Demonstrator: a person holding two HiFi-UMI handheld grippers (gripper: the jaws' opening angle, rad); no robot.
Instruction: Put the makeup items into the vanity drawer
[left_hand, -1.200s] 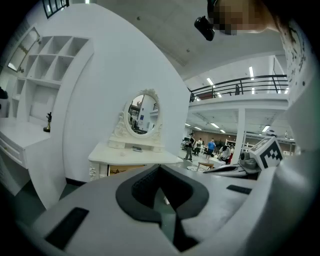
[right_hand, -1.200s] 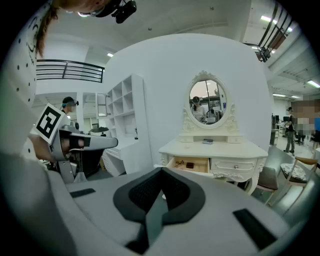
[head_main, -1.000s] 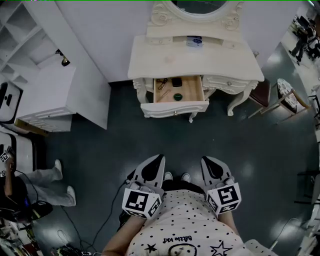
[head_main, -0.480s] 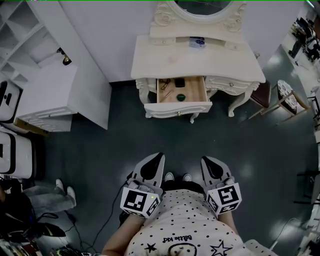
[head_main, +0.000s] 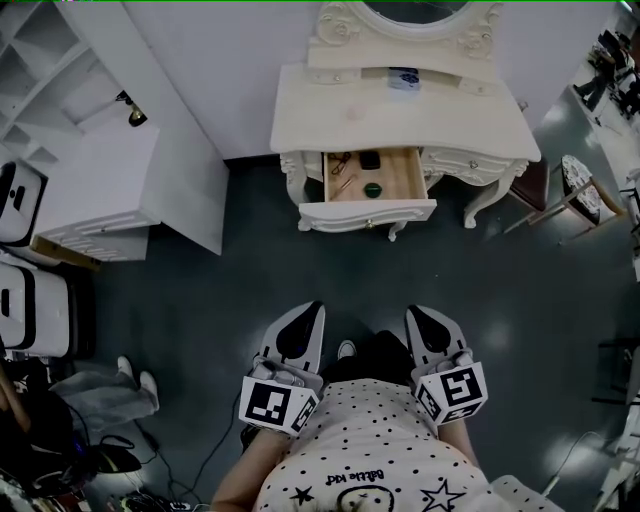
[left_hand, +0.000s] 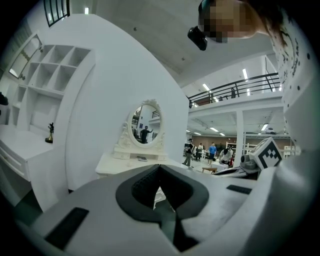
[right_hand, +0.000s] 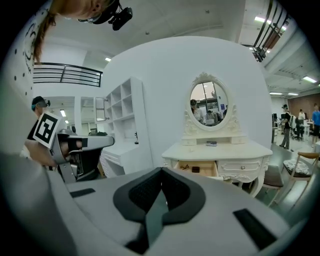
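Head view: left tongs (head_main: 313, 306) and right tongs (head_main: 415, 311) hang closed, empty, well short of the desk (head_main: 330, 110); items (head_main: 372, 189) lie in the open drawer (head_main: 368, 213) ahead. Placing looks done; next, approach and shut it.

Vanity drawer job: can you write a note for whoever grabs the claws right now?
Left claw: shut, empty. Right claw: shut, empty. Both are held well back from the vanity.
Done: the drawer is open and holds a green round item, a small dark case and thin pieces.
To do: perhaps the small item on the vanity's shelf, then closing the drawer.
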